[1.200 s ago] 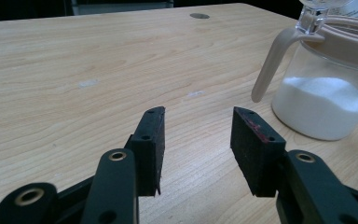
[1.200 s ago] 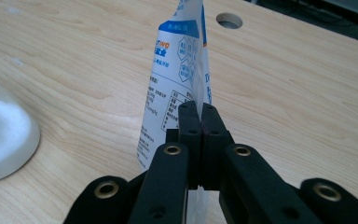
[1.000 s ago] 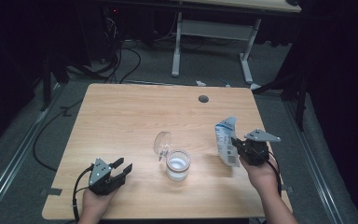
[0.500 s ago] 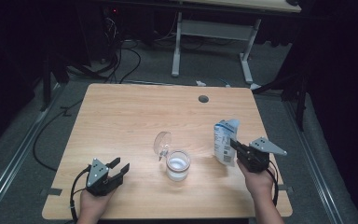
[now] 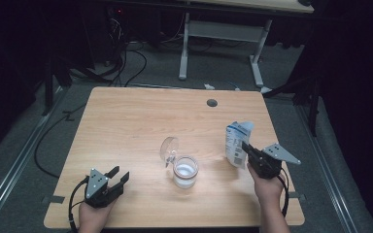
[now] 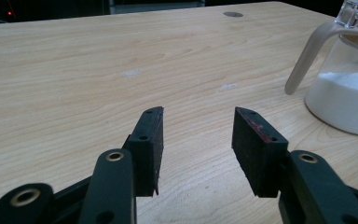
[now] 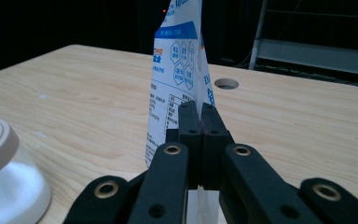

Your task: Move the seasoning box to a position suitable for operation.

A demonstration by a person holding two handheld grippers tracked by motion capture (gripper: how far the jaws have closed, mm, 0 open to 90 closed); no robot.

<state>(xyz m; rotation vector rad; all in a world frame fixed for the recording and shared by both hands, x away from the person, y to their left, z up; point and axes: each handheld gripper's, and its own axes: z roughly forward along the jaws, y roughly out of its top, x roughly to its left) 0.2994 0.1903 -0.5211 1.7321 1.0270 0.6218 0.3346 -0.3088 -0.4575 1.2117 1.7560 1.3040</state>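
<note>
A white and blue paper bag (image 5: 236,143) stands upright near the table's right side. My right gripper (image 5: 245,145) is shut on its edge, the jaws pinched tight on the paper (image 7: 177,70) in the right gripper view (image 7: 199,109). A glass jar (image 5: 185,172) holding white powder sits at the table's middle, its hinged lid (image 5: 169,147) swung open to the back left. My left gripper (image 5: 119,174) rests low at the front left, open, nothing between its pads (image 6: 198,116). The jar (image 6: 345,93) stands off to its right, and in the right gripper view the jar (image 7: 0,177) is at lower left.
The wooden table (image 5: 136,121) has a round cable hole (image 5: 211,103) near its far edge. Cables lie on the floor at the left, and a second table's legs (image 5: 184,48) stand behind. The table's back half is bare wood.
The bag was tilted a second ago and now stands more upright, with the right gripper drawn slightly toward the person. The left gripper has stayed where it was.
</note>
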